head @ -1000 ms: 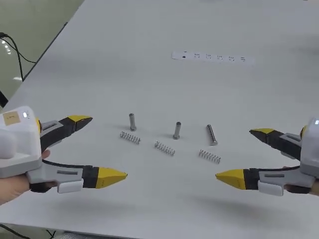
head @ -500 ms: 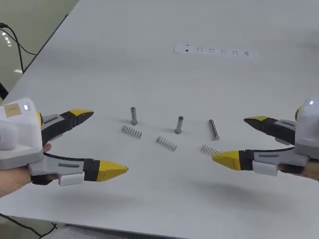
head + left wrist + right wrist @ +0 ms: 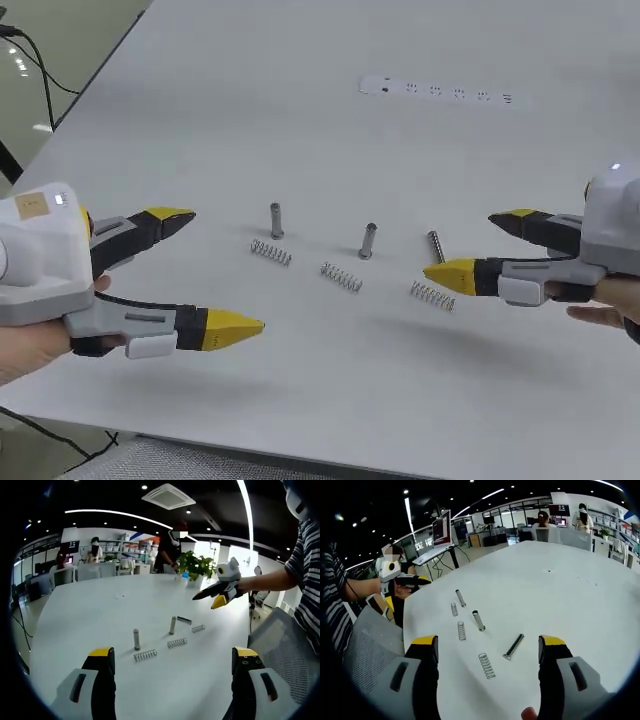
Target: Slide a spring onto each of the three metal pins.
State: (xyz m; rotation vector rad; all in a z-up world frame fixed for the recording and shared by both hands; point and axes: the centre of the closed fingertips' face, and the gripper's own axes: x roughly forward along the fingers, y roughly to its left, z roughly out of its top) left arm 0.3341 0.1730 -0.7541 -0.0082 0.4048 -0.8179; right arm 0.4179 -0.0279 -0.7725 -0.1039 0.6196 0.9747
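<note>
On table (image 3: pixel 330 150), toward its near edge: three springs in a row, one just in front of each pin, none threaded.

Item 1, right spring (image 3: pixel 432 295): lies flat, long axis roughly left-to-right, slightly slanted. Right pin (image 3: pixel 436 247) just behind it, also lying flat, long axis running away from the person, close to square with the spring.

Item 2, mid spring (image 3: pixel 341 277): flat, same slant. Mid pin (image 3: pixel 368 240) upright, just behind.

Item 3, left spring (image 3: pixel 271 253): flat. Left pin (image 3: pixel 276 220) upright, just behind.

Right gripper (image 3: pixel 478 247): jaws spread wide, holding nothing. Hovers just right of item 1, its nearer tip close by spring and pin. It points roughly along the spring's axis, so a close would likely pinch across the coils. Clearly the nearer tool to item 1.

Left gripper (image 3: pixel 205 270): jaws spread wide, holding nothing. Near the left spring, well apart from the right one.

Room: bare tabletop all round the row. Near edge close under both grippers, left edge well apart, power strip (image 3: pixel 435 93) far behind. The lying pin will probably need holding or standing up before its spring goes on.
</note>
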